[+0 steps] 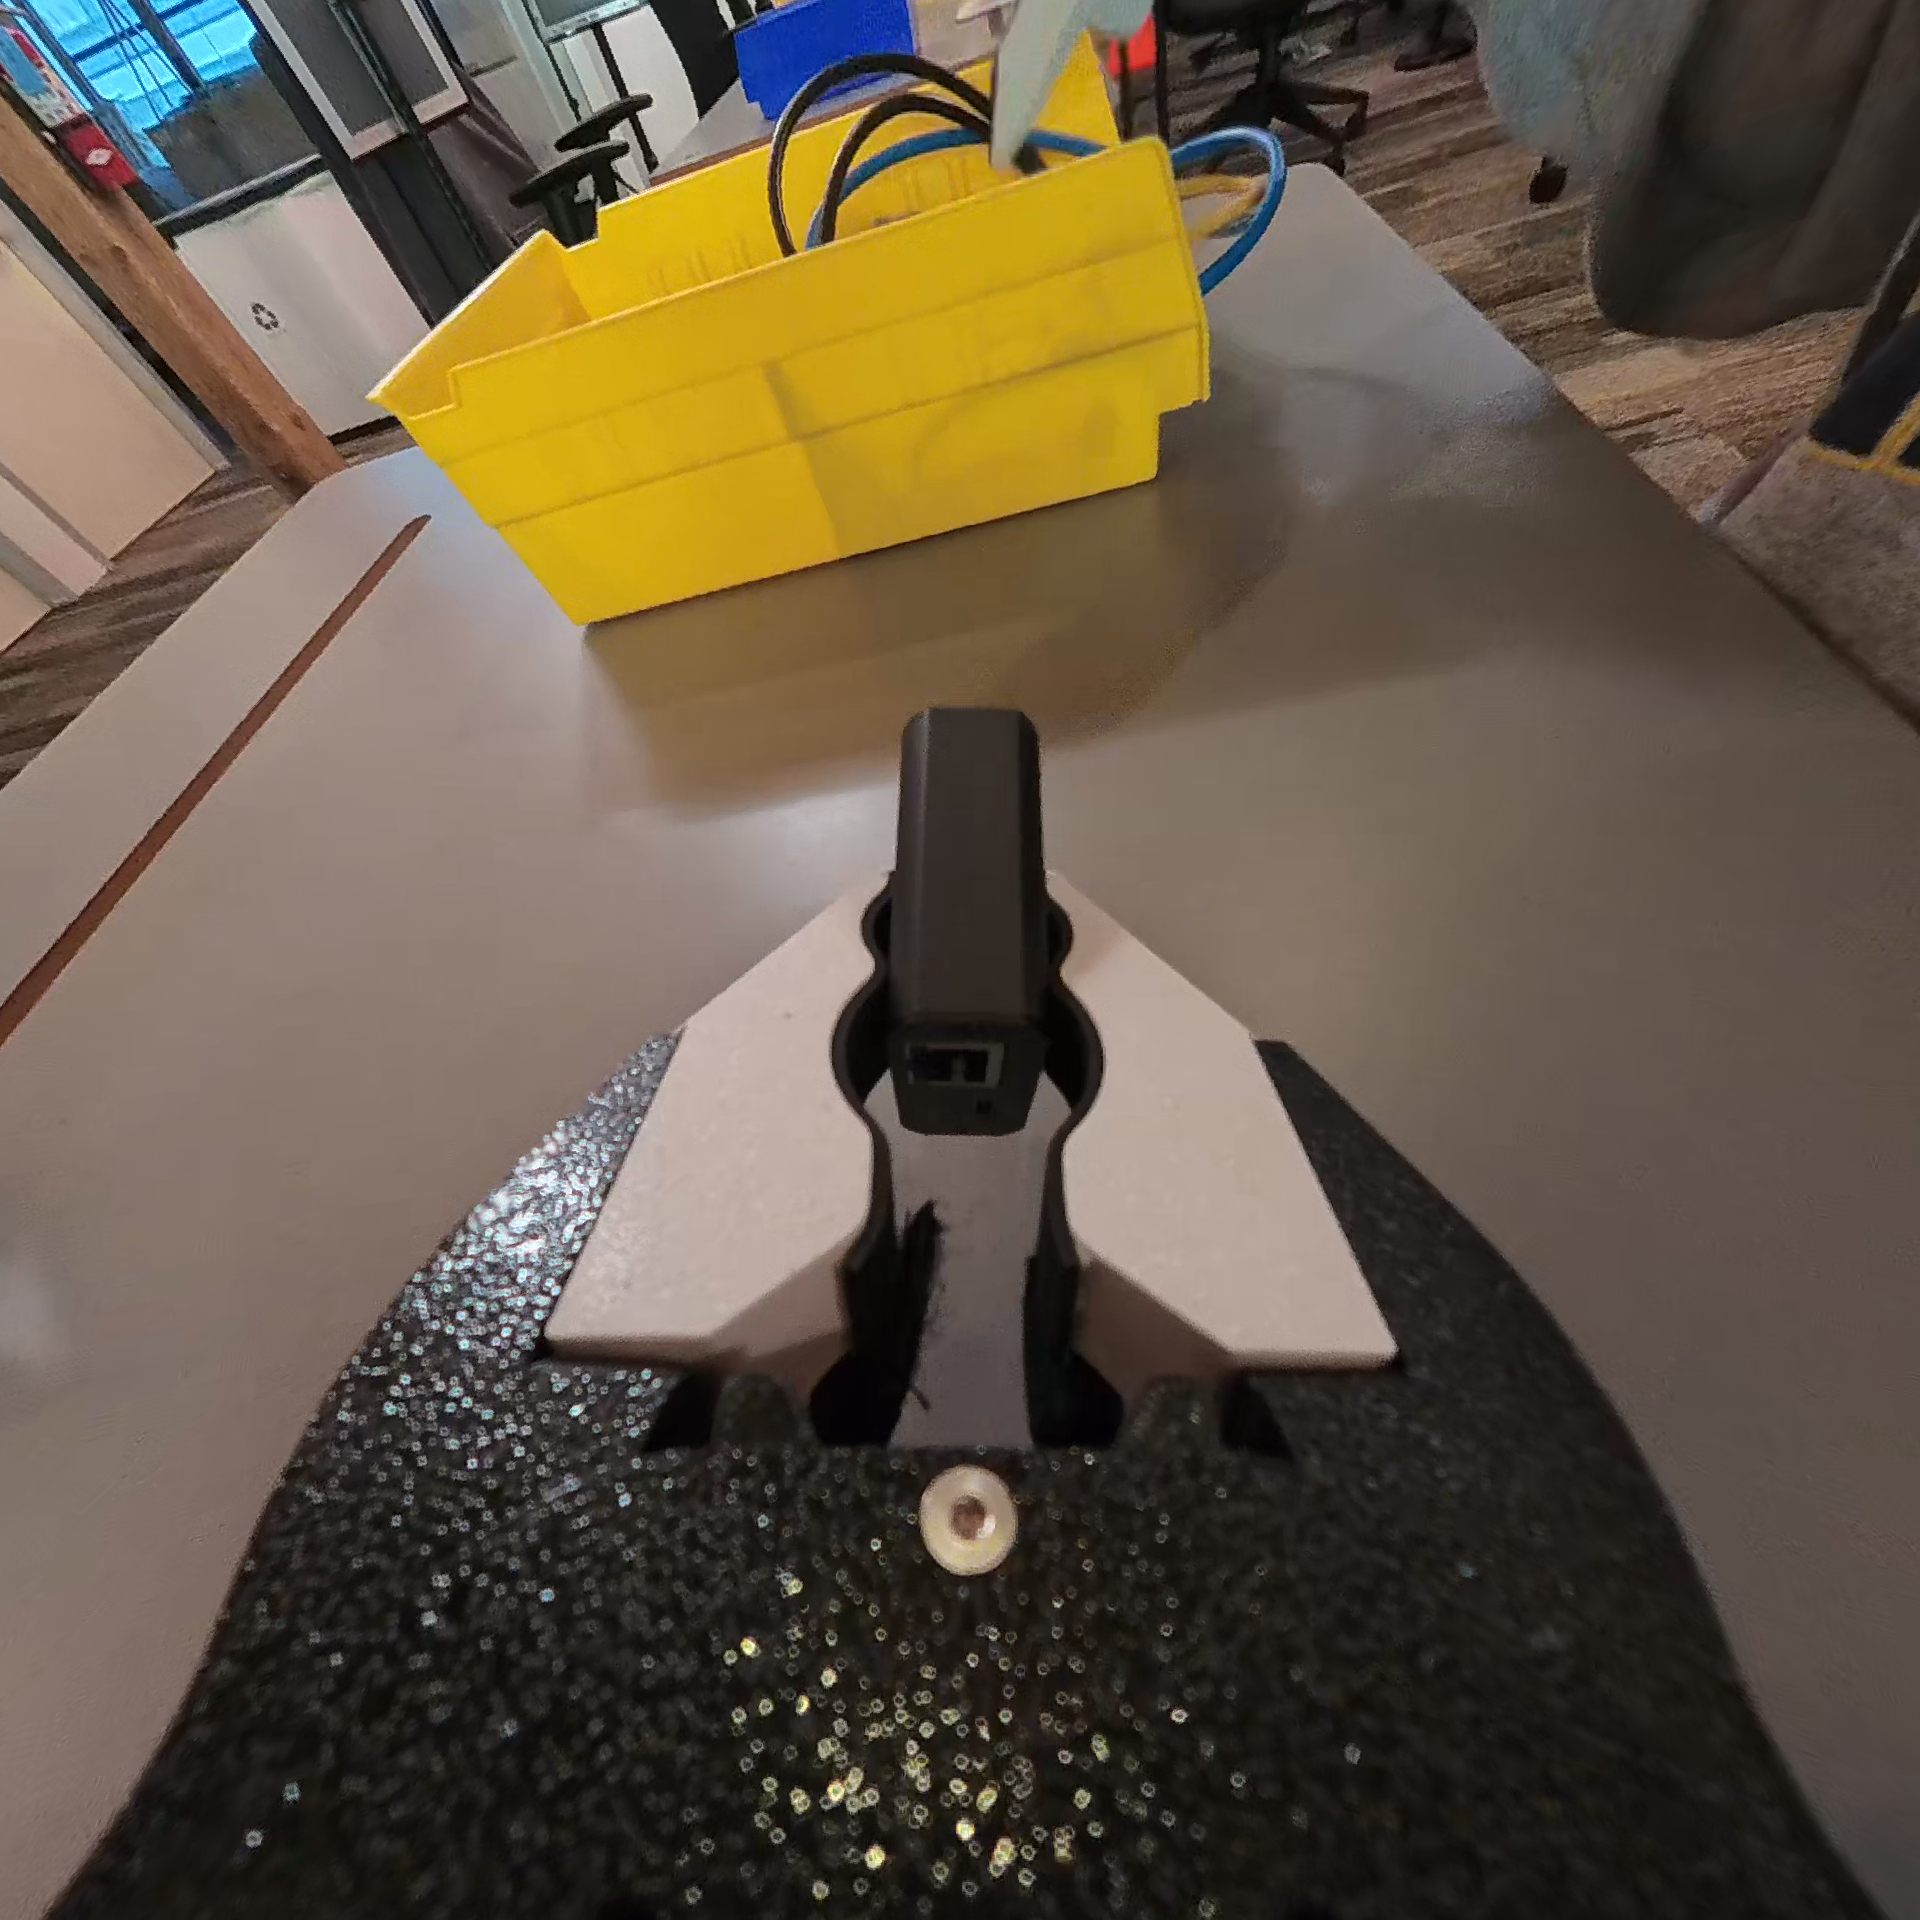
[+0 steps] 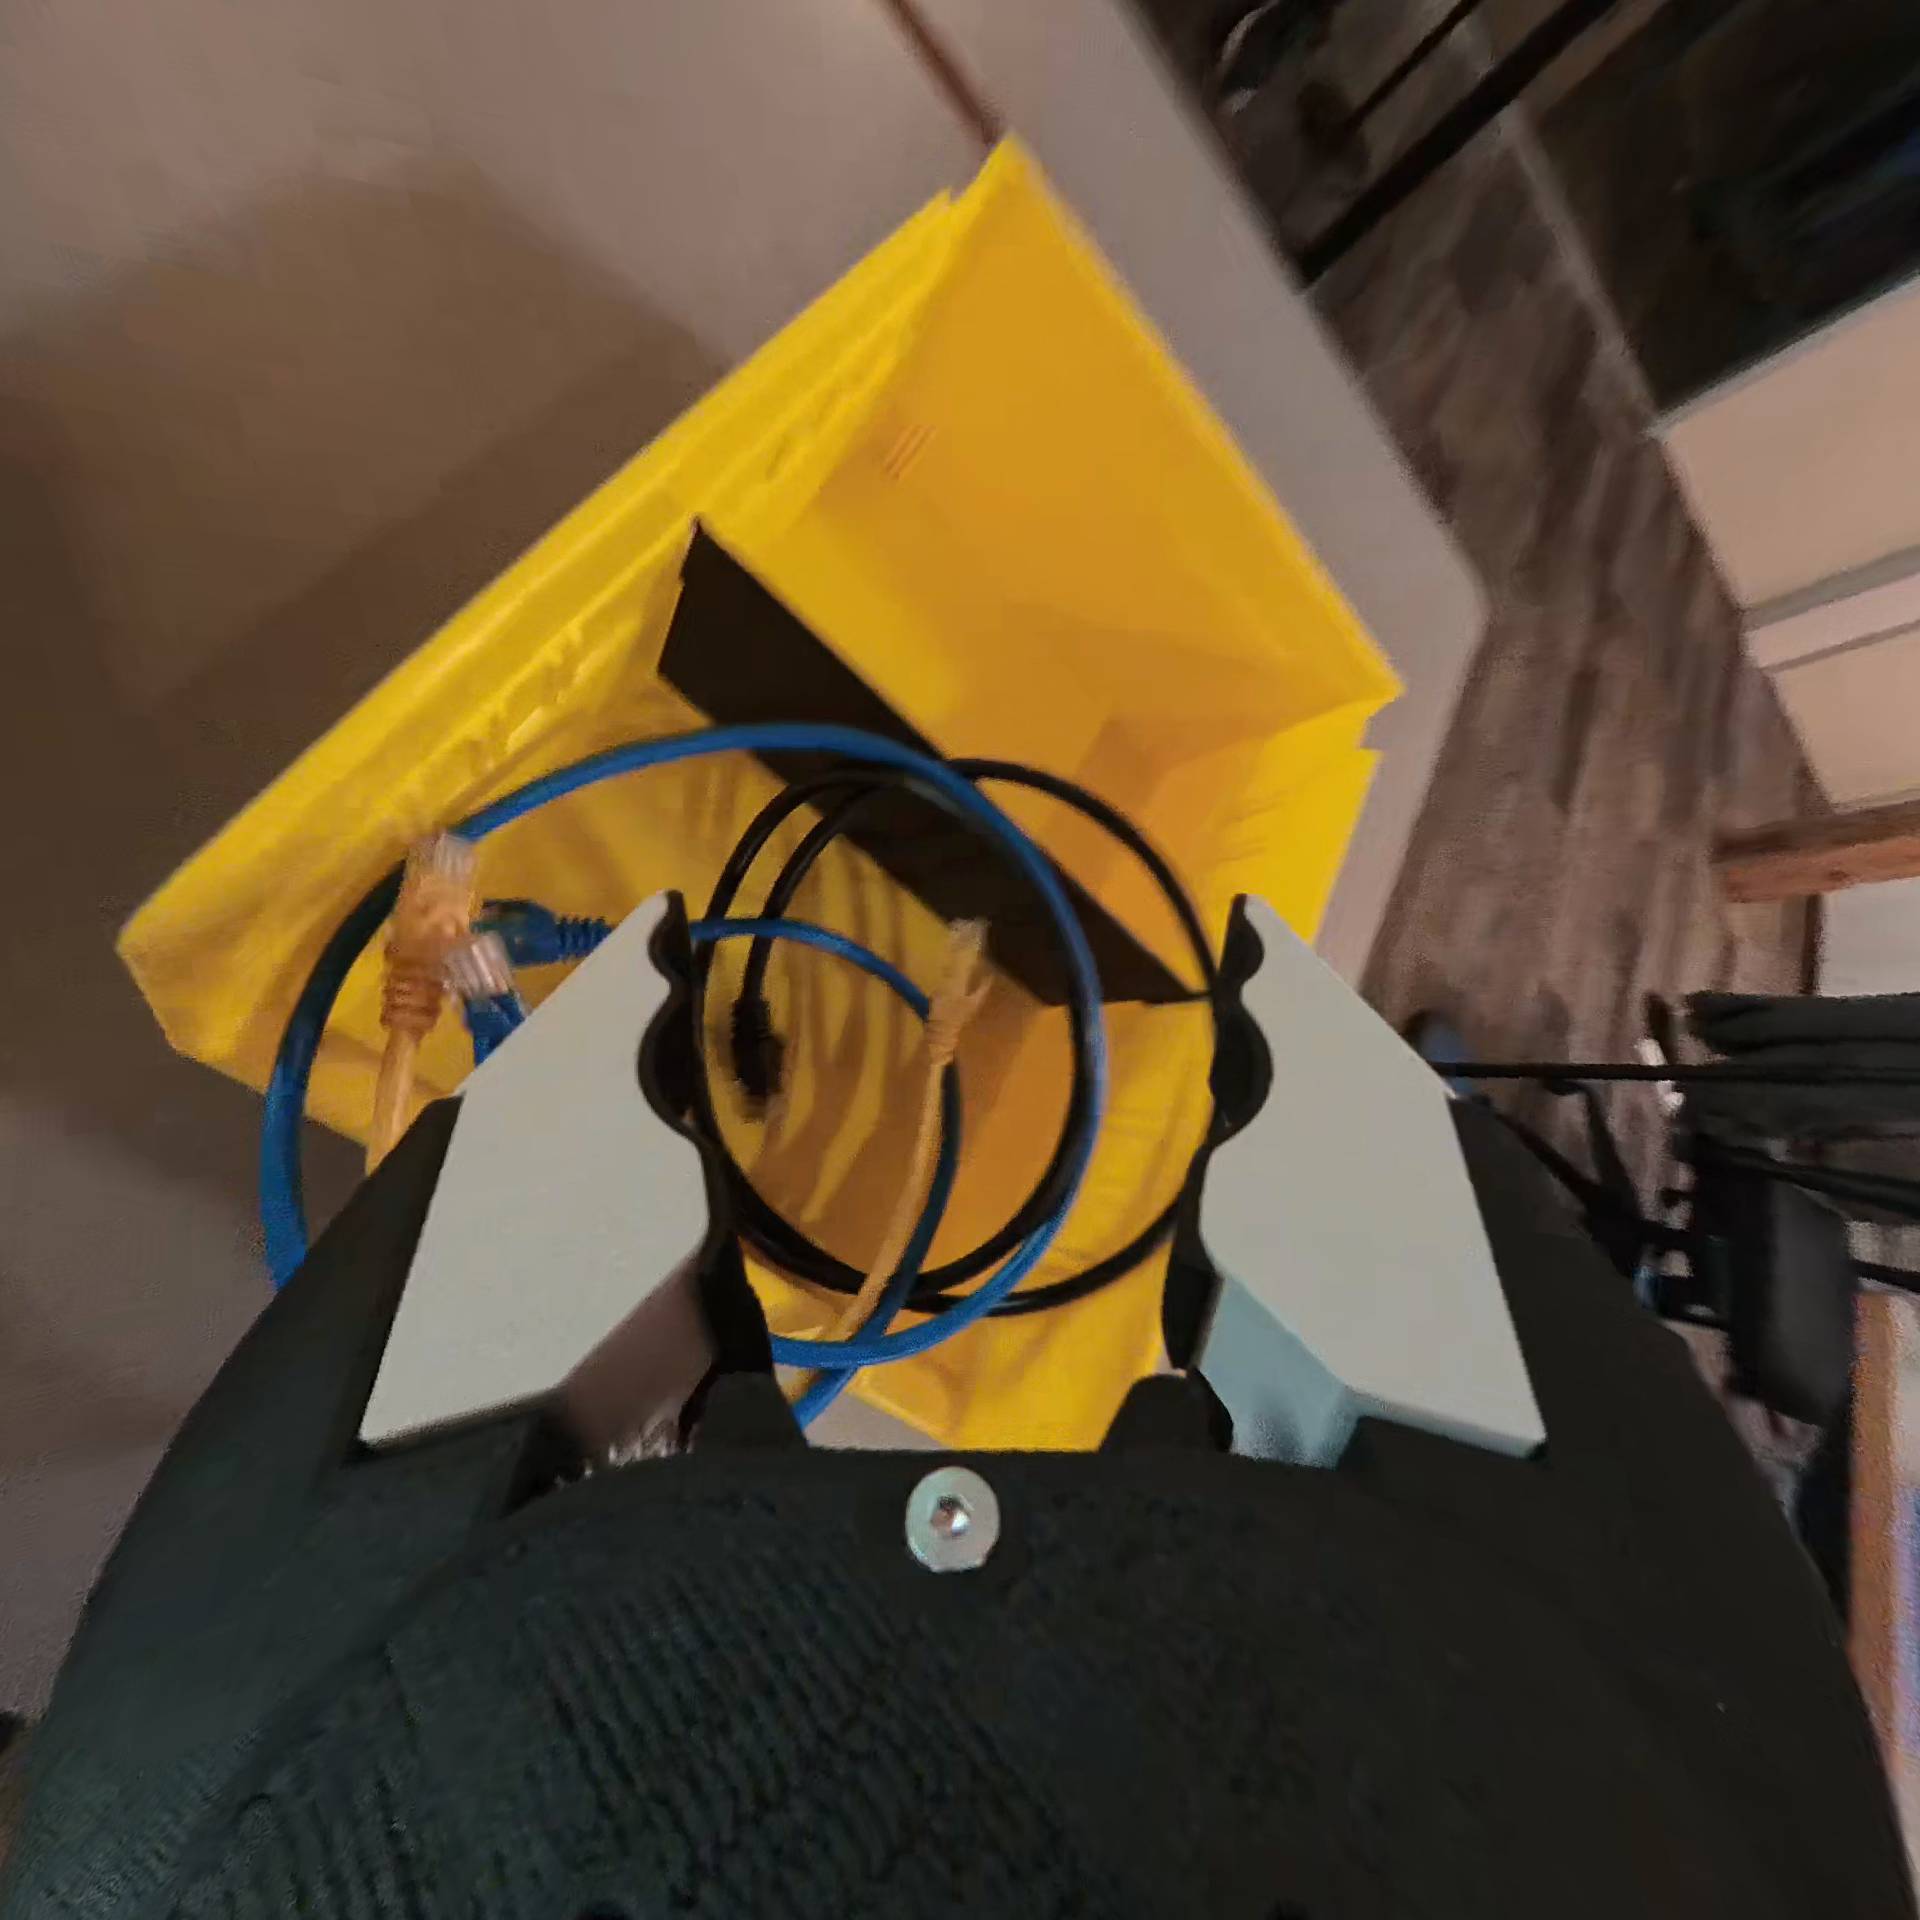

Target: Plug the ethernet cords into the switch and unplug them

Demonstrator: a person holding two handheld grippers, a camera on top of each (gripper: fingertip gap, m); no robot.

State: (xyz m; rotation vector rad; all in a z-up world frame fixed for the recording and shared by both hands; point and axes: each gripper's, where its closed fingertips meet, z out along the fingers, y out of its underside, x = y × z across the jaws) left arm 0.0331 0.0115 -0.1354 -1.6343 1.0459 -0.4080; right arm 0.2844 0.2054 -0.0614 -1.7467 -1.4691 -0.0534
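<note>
My left tongs (image 1: 968, 997) are clamped on a small black box, the switch (image 1: 966, 904), w/ both pale fingers (image 1: 748, 1132) pressed to its sides. Its port end faces back toward my cam; the far end sticks out past the tips, just above the grey table (image 1: 1455, 831). Straight ahead of these tongs, w/ a bare strip of tabletop between, stands the yellow bin (image 1: 810, 416). Its near wall faces me and its left end has a notched, lower lip. Table edge runs off to the right, carpet beyond; to the left a dark seam splits the top. Black and blue cord loops rise over the bin's rim, and the other gripper's pale finger dips in from above.

My right tongs (image 2: 951, 997) hang spread wide over the bin (image 2: 1039, 499), nothing between the fingers (image 2: 561, 1174). Below the gap: blue cord (image 2: 1081, 987) coiled in a big loop, black cord (image 2: 1039, 1247) coiled inside it w/ its plug (image 2: 753, 1049) near the left finger. Yellow cord (image 2: 914, 1143) crosses the coils; another yellow plug (image 2: 426, 935) and blue plugs sit left of the tips, by the bin's wall. A black divider (image 2: 831, 748) slants across the bin ahead. This view is motion-blurred.
</note>
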